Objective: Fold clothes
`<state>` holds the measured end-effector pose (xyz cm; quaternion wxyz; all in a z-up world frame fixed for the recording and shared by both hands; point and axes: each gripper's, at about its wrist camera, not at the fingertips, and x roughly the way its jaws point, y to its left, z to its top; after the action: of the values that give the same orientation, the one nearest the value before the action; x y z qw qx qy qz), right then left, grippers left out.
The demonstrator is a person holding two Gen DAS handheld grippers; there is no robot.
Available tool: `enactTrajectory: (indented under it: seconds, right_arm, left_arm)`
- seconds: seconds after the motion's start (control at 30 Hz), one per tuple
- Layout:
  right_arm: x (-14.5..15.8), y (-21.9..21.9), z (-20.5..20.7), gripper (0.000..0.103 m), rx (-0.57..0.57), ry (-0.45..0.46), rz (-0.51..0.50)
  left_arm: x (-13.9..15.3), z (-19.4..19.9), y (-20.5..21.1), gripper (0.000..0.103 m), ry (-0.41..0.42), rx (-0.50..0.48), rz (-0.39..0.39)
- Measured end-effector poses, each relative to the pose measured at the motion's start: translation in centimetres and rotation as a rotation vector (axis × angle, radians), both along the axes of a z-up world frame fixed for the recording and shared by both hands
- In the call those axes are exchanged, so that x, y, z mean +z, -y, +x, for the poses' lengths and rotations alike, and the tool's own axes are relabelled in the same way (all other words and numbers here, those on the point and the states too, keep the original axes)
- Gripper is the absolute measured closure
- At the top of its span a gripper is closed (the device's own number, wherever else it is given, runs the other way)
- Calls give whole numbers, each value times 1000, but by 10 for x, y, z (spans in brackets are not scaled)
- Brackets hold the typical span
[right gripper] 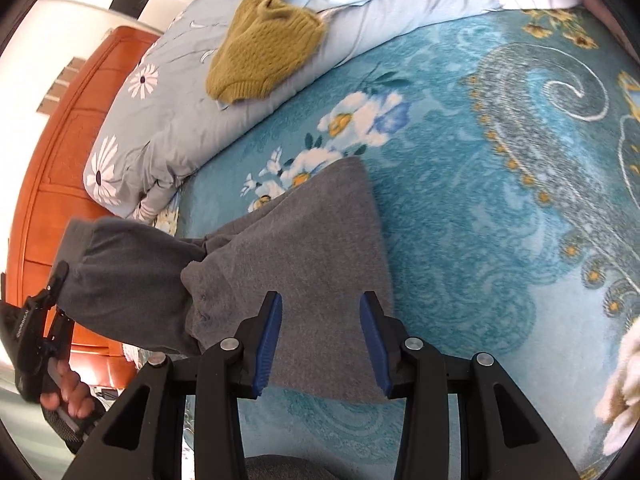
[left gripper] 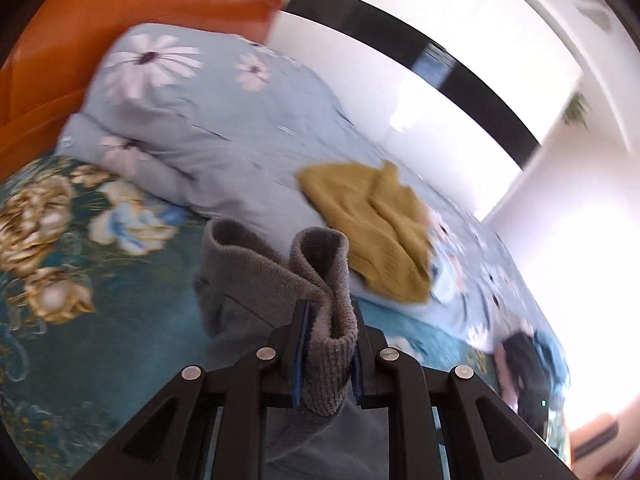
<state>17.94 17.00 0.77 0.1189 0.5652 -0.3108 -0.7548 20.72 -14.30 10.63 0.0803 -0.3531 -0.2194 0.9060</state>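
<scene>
A grey sweatshirt (right gripper: 304, 248) lies partly folded on the teal floral bedspread (right gripper: 480, 200). My left gripper (left gripper: 329, 320) is shut on its ribbed cuff (left gripper: 324, 280) and holds the sleeve up off the bed; the same gripper shows at the left of the right wrist view (right gripper: 56, 280), with the sleeve (right gripper: 128, 276) stretched from it. My right gripper (right gripper: 320, 308) is open, just above the folded grey body, holding nothing. A mustard knitted sweater (left gripper: 372, 224) lies on the rolled quilt, also in the right wrist view (right gripper: 264, 48).
A light blue daisy-print quilt (left gripper: 192, 120) lies rolled along the bed's far side. An orange wooden headboard (right gripper: 60, 168) stands at the bed's end. A dark object (left gripper: 524, 368) lies at the far right. White walls and a black-framed window lie beyond.
</scene>
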Motion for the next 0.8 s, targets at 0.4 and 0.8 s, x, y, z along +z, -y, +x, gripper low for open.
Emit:
enactTrajectory:
  seconds: [0.4,0.8]
  right_arm:
    - [-2,-17,10,61,-5,11,8]
    - [7,39,-17,55,139,-28,0]
  left_arm:
    - [-100,-21,-117,74,332,-247,-65]
    - [-87,17,-14,38,313,-27,3]
